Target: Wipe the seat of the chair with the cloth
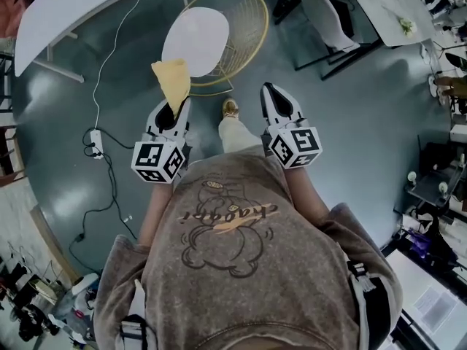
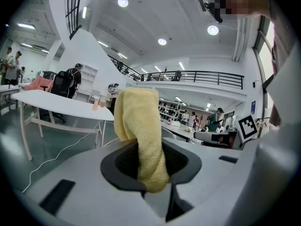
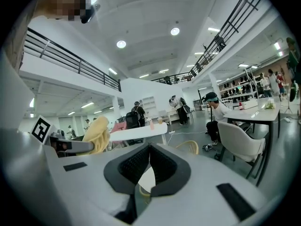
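Observation:
A gold wire chair (image 1: 248,31) with a round white seat (image 1: 195,41) stands on the floor ahead of me. A yellow cloth (image 1: 173,81) sticks up from my left gripper (image 1: 175,109), which is shut on it just short of the seat's near edge. In the left gripper view the cloth (image 2: 140,131) fills the gap between the jaws of the left gripper (image 2: 150,149). My right gripper (image 1: 268,91) is held level to the right of the chair, shut with nothing in it. Its own view shows the right gripper (image 3: 149,147) with pads meeting, and the cloth (image 3: 96,134) off to the left.
A long white table (image 1: 73,6) stands at the upper left, with a power strip (image 1: 93,143) and white cable trailing on the grey floor. A white chair (image 1: 325,13) and desks are at the upper right. My shoe (image 1: 230,108) is between the grippers.

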Tool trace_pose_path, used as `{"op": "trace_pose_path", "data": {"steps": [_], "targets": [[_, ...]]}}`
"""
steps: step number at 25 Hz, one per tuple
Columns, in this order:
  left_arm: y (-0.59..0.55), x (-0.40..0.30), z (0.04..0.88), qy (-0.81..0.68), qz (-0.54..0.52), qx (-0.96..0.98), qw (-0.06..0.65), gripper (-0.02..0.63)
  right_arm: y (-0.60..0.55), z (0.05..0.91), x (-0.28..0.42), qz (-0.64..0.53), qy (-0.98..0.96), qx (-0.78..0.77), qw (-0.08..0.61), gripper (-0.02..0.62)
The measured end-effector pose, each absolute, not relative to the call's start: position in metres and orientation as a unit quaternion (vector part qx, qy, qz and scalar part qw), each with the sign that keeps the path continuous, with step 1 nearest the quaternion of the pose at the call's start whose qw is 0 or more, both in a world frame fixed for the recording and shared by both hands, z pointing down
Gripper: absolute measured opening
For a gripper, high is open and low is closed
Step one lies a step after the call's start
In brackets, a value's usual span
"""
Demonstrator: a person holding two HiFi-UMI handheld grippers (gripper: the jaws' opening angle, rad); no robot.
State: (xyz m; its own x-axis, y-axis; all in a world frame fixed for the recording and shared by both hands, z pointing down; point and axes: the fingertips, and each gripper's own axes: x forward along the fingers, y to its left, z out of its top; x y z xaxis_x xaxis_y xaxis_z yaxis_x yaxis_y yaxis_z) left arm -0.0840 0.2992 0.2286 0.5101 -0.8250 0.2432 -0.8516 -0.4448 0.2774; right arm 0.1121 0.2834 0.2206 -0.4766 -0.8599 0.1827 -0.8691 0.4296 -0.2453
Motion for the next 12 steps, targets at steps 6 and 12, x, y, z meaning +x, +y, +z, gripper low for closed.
{"op": "trace_pose_path", "data": {"steps": [6, 12], "targets": [[0.236, -0.085, 0.217, -0.501, 0.039, 0.844, 0.188, 0.112, 0.216, 0.212, 0.106, 0.159, -0.853, 0.496, 0.019, 0.028], [0.174, -0.078, 0.210, -0.514, 0.035, 0.834, 0.195, 0.112, 0.145, 0.203, 0.110, 0.159, -0.864, 0.478, 0.027, 0.027]]}}
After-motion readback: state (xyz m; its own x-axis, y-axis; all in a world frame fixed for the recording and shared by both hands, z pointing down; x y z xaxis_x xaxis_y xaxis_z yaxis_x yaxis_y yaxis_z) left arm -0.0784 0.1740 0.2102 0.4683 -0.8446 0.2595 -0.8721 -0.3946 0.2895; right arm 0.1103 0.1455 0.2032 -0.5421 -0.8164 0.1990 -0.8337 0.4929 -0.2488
